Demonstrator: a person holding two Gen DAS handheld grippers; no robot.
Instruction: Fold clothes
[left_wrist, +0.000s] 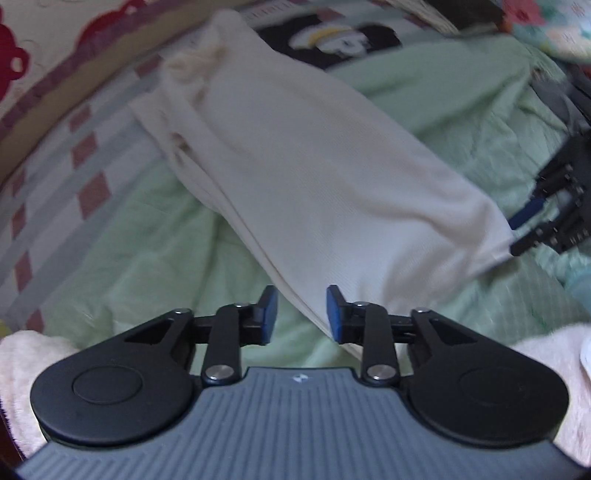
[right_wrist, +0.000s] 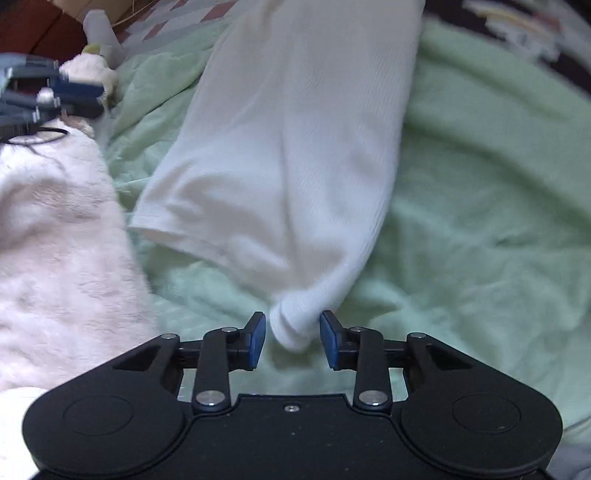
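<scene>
A long cream-white garment lies folded lengthwise on a pale green blanket. My left gripper is open over its near corner; the cloth's edge runs between the jaws close to the right pad, with no squeeze on it. In the right wrist view the same garment ends in a bunched corner that sits between the jaws of my right gripper, which is open, with a gap at the left pad. Each gripper shows in the other's view: the right gripper at the cloth's far corner, the left gripper blurred.
A pink fluffy sleeve fills the left of the right wrist view. A black printed garment lies beyond the white one. A striped, checked sheet and a bed edge border the blanket on the left.
</scene>
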